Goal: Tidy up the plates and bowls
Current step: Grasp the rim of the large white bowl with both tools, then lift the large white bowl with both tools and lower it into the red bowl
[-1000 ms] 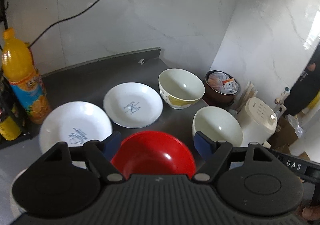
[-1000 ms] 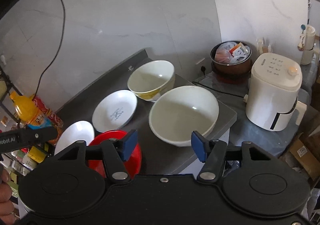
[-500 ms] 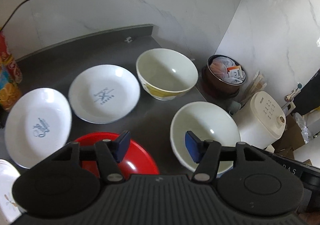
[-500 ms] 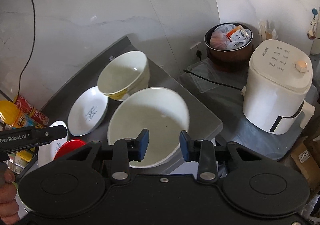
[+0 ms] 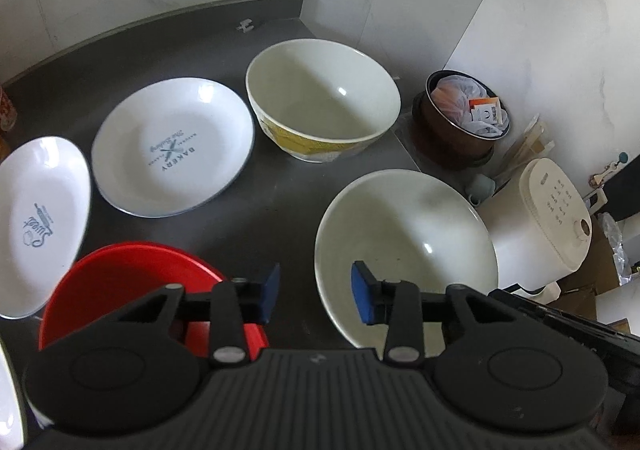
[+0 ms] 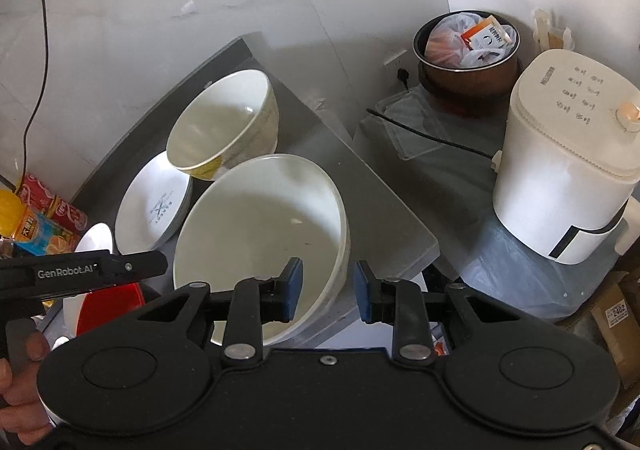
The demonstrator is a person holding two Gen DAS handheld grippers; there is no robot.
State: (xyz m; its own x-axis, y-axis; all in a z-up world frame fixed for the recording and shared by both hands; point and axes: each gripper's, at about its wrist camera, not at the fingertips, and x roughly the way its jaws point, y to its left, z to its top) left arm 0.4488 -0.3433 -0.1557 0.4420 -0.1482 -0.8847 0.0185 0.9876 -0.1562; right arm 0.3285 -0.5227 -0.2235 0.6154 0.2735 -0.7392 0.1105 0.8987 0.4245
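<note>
right gripper [image 6: 327, 290]: jaws partly apart, straddling the near rim of the large white bowl [image 6: 256, 234]; one pad sits inside the rim, the other outside. no pinch yet as far as i can tell, so nothing is held. the bowl sits at the front corner of the grey counter [image 6: 380, 218], close to its edge.

left gripper [image 5: 314, 298]: jaws partly apart, empty, hovering over the counter between the red bowl [image 5: 132, 278] and the large white bowl.

step in hand, by my reading: grip the large white bowl by its rim. advice to you: seat the rim deep between the pads before you close, and close square to the wall, since a glazed rim will likely slip under a shallow bite. lift straight up first; the counter edge is near, so do not drag outward.

count:
- bowls: three. large white bowl, yellow-patterned bowl [image 5: 324, 98] behind it, red bowl at front left.
- plates: two clear. bakery plate [image 5: 172, 146] and second printed plate [image 5: 40, 218] to its left, apart from each other. a white rim at the far left corner may be another; cannot tell.
</note>
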